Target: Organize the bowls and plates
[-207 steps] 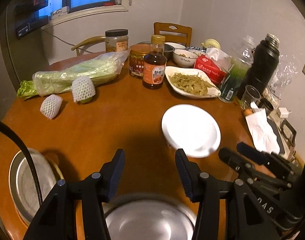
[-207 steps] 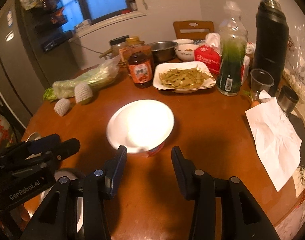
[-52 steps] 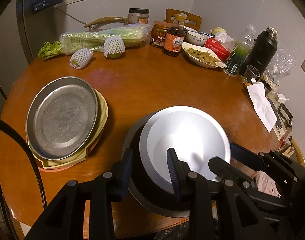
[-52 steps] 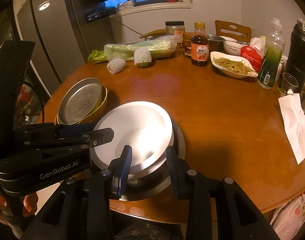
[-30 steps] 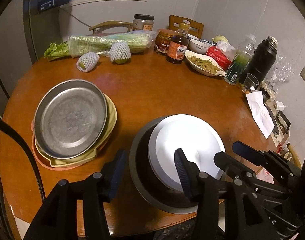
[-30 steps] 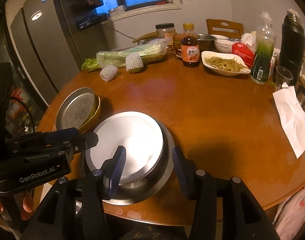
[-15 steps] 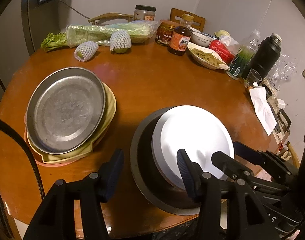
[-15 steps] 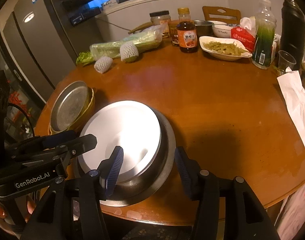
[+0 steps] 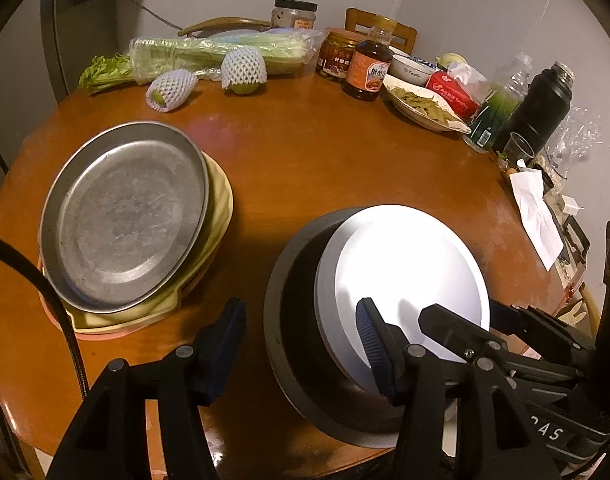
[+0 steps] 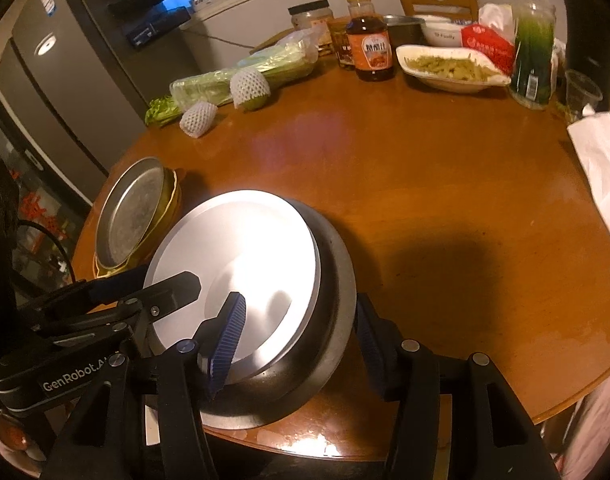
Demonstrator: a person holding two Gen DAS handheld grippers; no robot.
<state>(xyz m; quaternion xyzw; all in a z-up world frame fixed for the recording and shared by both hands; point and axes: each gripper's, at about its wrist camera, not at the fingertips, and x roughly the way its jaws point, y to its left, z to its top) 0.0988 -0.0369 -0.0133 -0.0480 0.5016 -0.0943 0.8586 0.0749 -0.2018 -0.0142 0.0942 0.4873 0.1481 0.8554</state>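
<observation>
**A:** Item one?

**B:** White bowl (image 9: 405, 264), nested in the steel bowl (image 9: 301, 344). The steel bowl sits on the worktop (image 9: 305, 160) at its near edge and serves as landmark. The white bowl leans to the steel bowl's right side, not centred.

**A:** Item two?

**B:** Plate stack, left of the steel bowl and apart from it: steel plate (image 9: 121, 216) on top, yellow plate (image 9: 217, 208) under it, a pink rim lowest.

**A:** Tongs?

**B:** Left tongs (image 9: 301, 344): jaws have just been opening and stand wide, one finger outside the steel bowl's left wall, the other over the white bowl's inside. Pads press on nothing. Right tongs (image 10: 297, 332): jaws parted, straddling the steel bowl's right wall, likewise gripping nothing.

**A:** Step in hand?

**B:** By my reading, release after nesting; the bowls are grouped, the plates stacked.

**A:** Next move?

**B:** Probably lift both tongs clear without nudging the leaning white bowl. Beyond the steel bowl, a dish of food (image 9: 421, 108) and a small patterned bowl (image 9: 409, 70) remain; whether they belong to the job, I cannot tell.
</observation>
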